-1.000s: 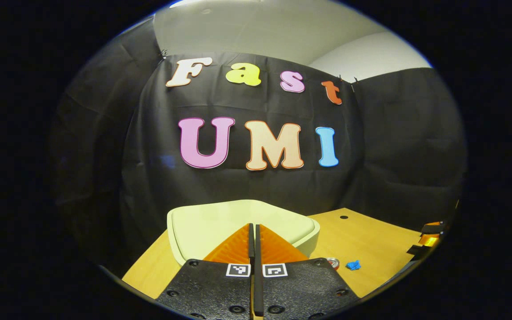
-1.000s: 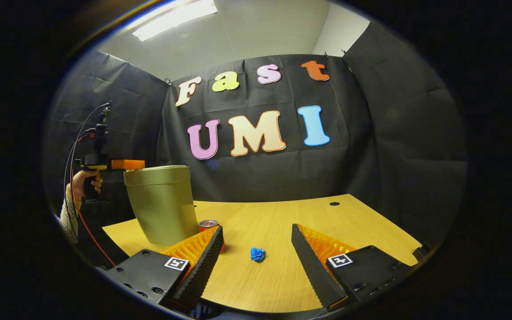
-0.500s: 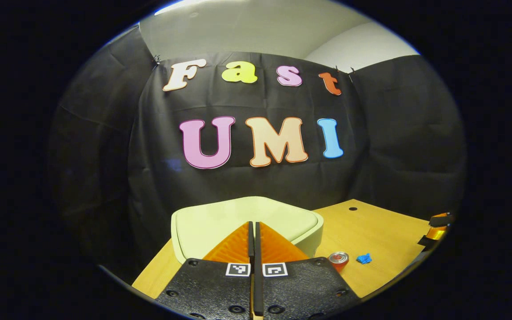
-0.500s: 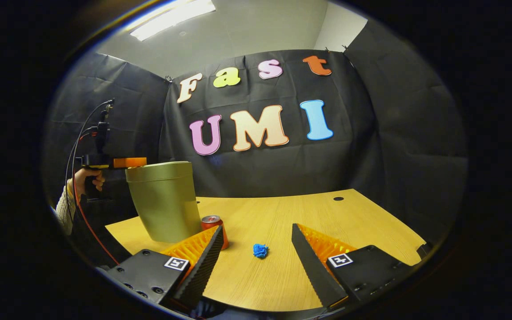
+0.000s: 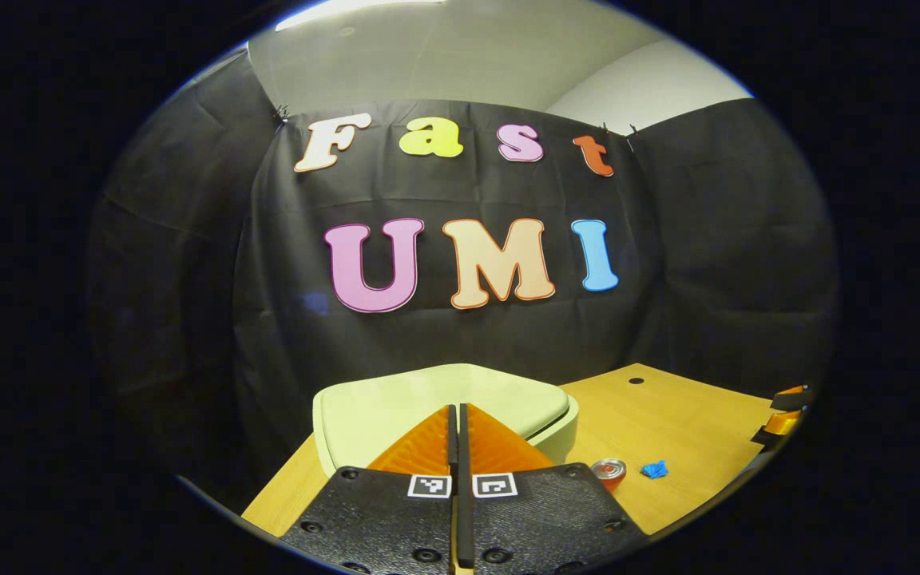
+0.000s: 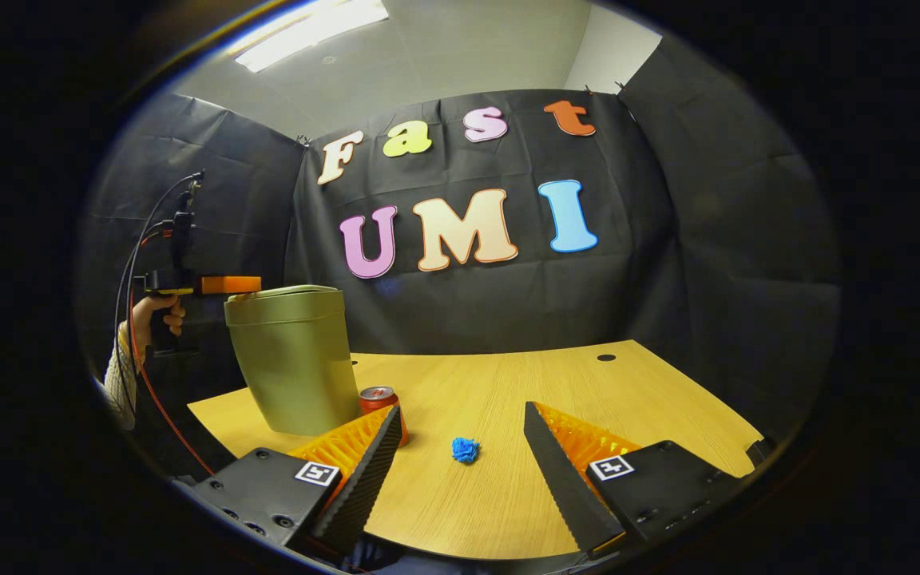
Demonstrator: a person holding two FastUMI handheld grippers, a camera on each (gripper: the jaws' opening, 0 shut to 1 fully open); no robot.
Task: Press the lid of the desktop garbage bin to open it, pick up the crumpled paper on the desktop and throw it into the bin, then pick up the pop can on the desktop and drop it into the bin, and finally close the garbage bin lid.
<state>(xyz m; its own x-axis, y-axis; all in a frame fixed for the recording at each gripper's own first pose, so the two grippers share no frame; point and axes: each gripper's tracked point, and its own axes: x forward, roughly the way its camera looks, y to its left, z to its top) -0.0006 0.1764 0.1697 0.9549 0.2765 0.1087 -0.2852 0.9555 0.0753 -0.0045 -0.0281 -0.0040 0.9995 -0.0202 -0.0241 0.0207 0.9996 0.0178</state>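
Over the bin, left gripper [image 5: 457,409]: we hold it clenched, fingers pressed flat together just above the lid [image 5: 396,399].
Right gripper [image 6: 460,411]: we hold it released above the table [image 6: 508,383].
Bin [image 6: 292,359]: smooth, pale green, tapered.
Pop can [image 6: 380,399]: upright, just beside the bin.
Crumpled paper [image 6: 465,450]: blue wad, between our right fingers.
Surface: light wood grain; black cloth walls.

Recording booth inside office-type room. Black cloth [image 6: 691,263] hung as walls on three sides, clipped at top. Plain white ceiling [image 6: 444,56] above, strip light [image 6: 312,32]. Wooden desk [image 6: 556,383] with cable hole [image 6: 605,358]. Person's hand [image 6: 158,311] holds cabled gripper [image 6: 228,284].
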